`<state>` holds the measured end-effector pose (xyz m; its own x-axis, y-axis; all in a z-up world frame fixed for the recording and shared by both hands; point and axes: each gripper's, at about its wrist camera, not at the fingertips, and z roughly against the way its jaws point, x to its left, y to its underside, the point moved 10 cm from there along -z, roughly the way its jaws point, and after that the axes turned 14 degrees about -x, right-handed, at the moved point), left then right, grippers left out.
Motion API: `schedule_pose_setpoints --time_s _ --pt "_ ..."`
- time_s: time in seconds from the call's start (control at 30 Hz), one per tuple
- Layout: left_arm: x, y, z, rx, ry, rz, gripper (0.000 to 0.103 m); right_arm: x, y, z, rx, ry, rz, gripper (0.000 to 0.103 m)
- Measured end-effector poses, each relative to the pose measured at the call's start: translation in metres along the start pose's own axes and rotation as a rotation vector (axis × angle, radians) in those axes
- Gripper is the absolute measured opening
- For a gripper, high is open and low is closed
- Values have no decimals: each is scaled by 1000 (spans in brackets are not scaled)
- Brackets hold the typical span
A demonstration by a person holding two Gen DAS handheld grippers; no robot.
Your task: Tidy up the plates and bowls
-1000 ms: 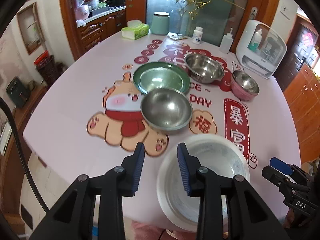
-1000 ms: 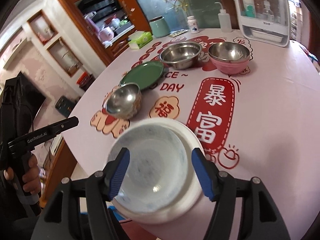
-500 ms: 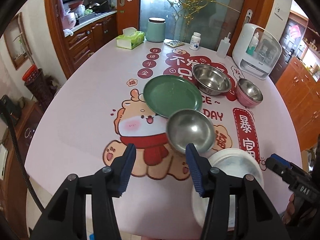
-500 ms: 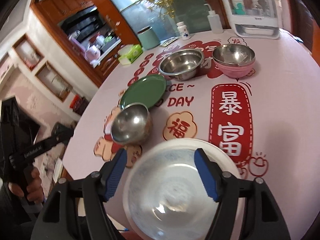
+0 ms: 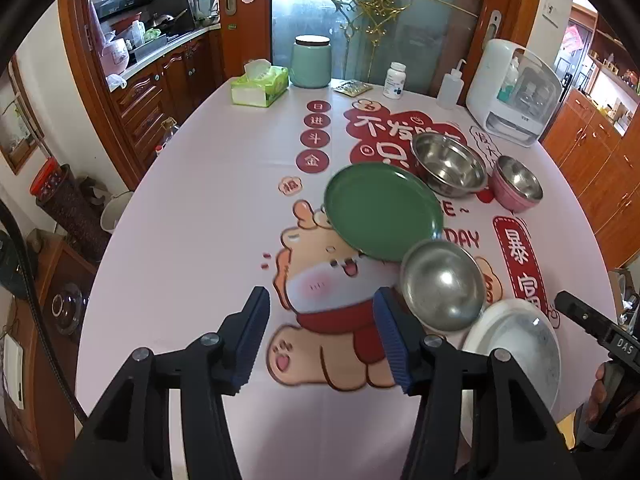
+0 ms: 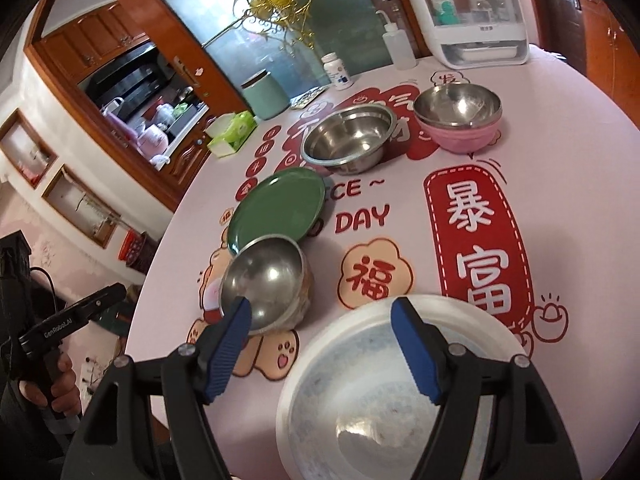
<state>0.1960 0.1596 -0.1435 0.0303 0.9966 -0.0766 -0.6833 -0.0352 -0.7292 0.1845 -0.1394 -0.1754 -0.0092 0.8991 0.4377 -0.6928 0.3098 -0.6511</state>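
Both grippers are empty—the left gripper (image 5: 320,334) with jaws opening, the right gripper (image 6: 322,344) spread—so a hurried grab could nudge the steel bowl (image 5: 442,284) perched on the green plate (image 5: 382,210) into sliding off.

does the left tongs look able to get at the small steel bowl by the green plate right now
Probably yes. The left tongs hold nothing, jaws opening, and the small steel bowl sits just beyond their right finger, its near side bare; only the green plate touches behind.

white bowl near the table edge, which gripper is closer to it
Right. The right gripper hovers over the white bowl's rim, open; the left gripper, jaws opening on nothing, hangs off to its side above the tablecloth.
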Motion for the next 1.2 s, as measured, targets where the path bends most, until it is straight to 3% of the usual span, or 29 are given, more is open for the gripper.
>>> schedule_pose_setpoints --time_s 0.57,1.2 --pt "30 -51 -67 23 18 -16 55 13 -43 -53 1 65 -16 73" --pt "35 -40 -159 148 44 78 55 19 -28 -135 147 81 1 73"
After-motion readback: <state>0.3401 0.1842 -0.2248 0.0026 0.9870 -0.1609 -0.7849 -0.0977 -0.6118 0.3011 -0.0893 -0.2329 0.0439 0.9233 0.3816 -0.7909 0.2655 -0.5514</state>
